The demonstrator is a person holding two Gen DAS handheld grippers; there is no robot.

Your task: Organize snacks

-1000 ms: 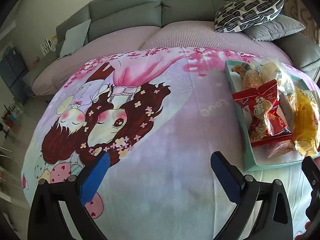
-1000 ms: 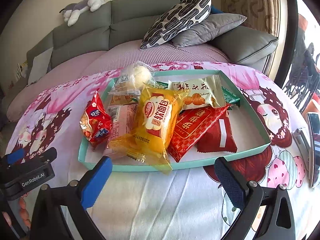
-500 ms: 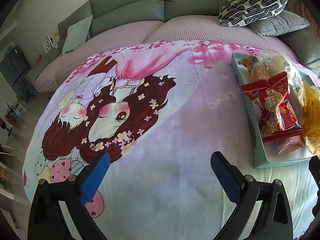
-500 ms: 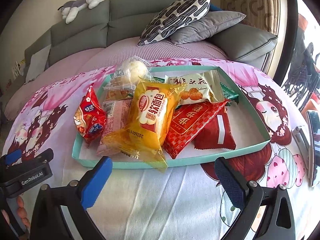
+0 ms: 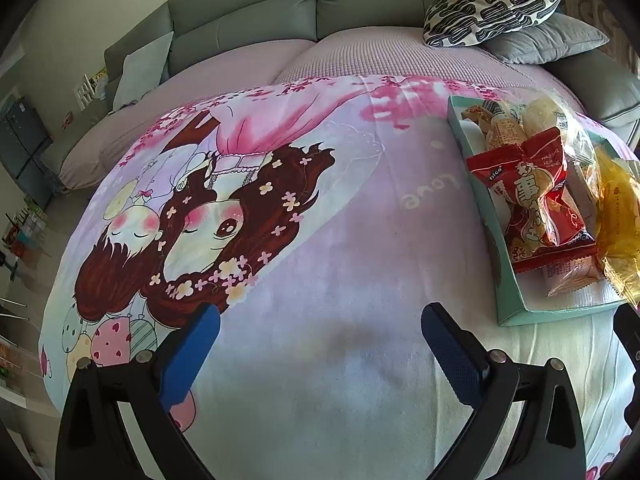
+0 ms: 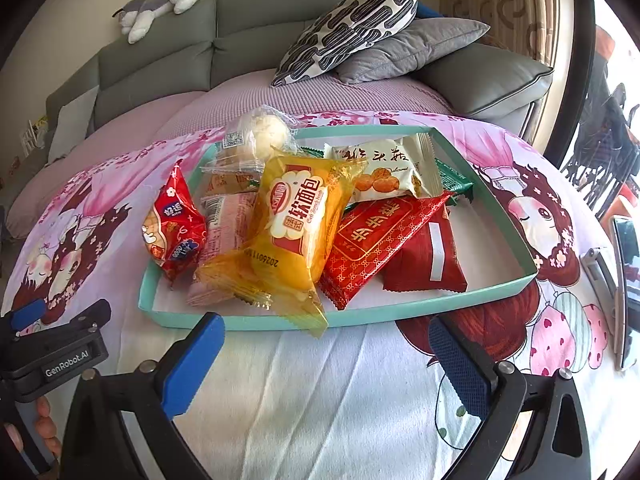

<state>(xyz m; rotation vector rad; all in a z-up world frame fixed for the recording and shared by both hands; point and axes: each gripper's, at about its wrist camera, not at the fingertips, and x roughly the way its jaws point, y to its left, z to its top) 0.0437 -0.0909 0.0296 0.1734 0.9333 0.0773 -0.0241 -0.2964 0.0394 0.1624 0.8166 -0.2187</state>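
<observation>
A shallow teal tray sits on the cartoon-print cloth, piled with snack packets. A yellow bread packet lies on top and hangs over the front rim. A small red packet leans on the left rim. Two red packets and a white biscuit packet lie to the right. My right gripper is open and empty, just in front of the tray. My left gripper is open and empty over bare cloth, left of the tray; the red packet shows there too.
A grey sofa with a patterned cushion and a grey cushion stands behind the table. A phone-like device lies at the right table edge. The left gripper's body shows at the lower left of the right wrist view.
Both grippers have drifted slightly forward and lower toward the table. The tray appears a little nearer in the right wrist view. Both grippers stayed open.
</observation>
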